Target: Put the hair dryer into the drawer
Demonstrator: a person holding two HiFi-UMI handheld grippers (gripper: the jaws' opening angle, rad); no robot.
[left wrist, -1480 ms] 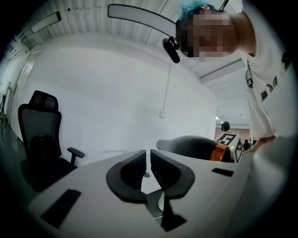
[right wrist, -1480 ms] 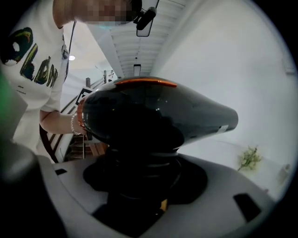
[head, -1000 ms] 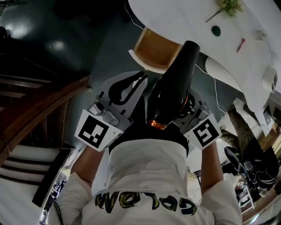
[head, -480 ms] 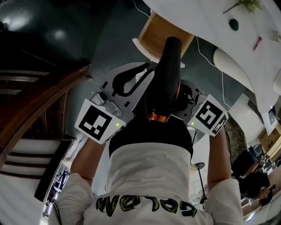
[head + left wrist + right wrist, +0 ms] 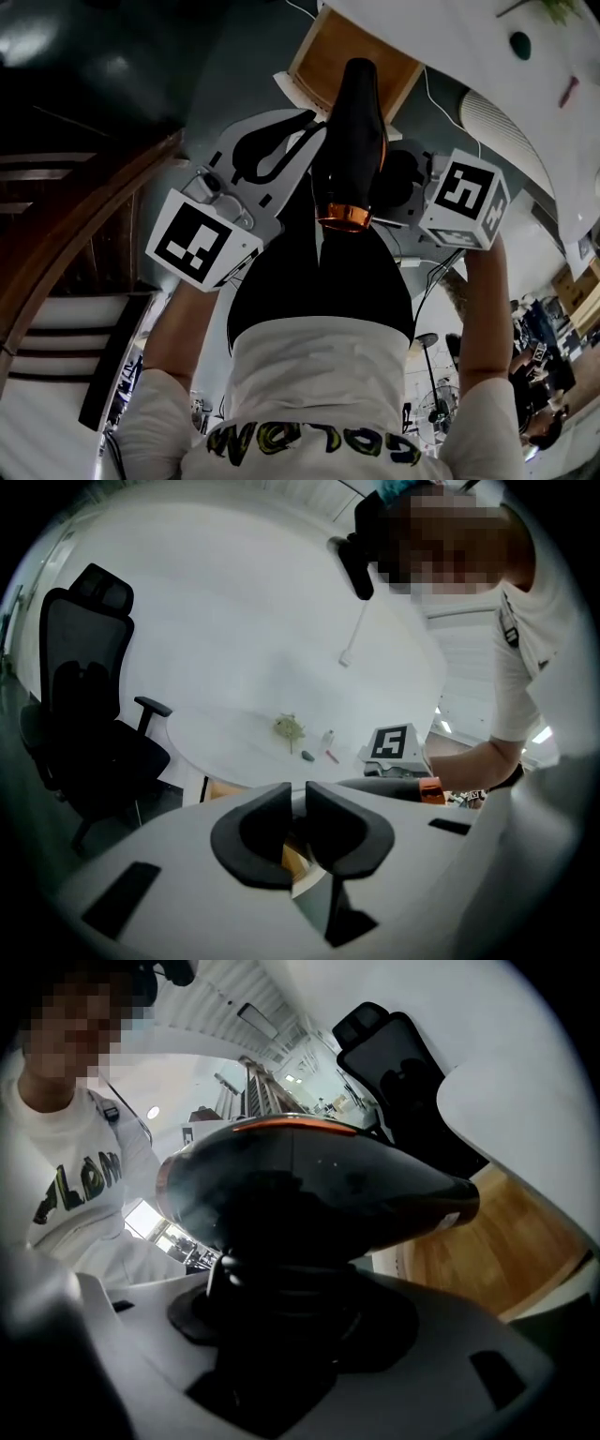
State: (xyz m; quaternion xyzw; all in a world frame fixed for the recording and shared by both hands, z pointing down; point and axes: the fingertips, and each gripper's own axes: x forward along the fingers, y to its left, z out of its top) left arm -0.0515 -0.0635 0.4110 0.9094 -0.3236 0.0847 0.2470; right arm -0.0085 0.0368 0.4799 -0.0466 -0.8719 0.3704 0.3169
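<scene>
The black hair dryer (image 5: 352, 131) with an orange ring at its rear hangs over the open wooden drawer (image 5: 323, 52), its nozzle pointing at the drawer's inside. My right gripper (image 5: 401, 183) is shut on the dryer's handle. In the right gripper view the dryer's body (image 5: 309, 1185) fills the middle, the handle runs down between the jaws of the right gripper (image 5: 281, 1312), and the drawer's wooden bottom (image 5: 487, 1232) lies beyond. My left gripper (image 5: 281, 169) hovers just left of the dryer. In its own view the left gripper (image 5: 298, 822) holds nothing, its pads nearly together.
The drawer sits under a white table (image 5: 469, 42) bearing a small plant (image 5: 289, 727) and small items. A black office chair (image 5: 89, 724) stands left of the table. A wooden stair rail (image 5: 75, 234) runs at the left, and a white ribbed appliance (image 5: 497, 127) stands to the drawer's right.
Both grippers have sunk closer to the drawer. The hair dryer has swung so its nozzle points straight at the drawer, and the right gripper has rolled with it.
</scene>
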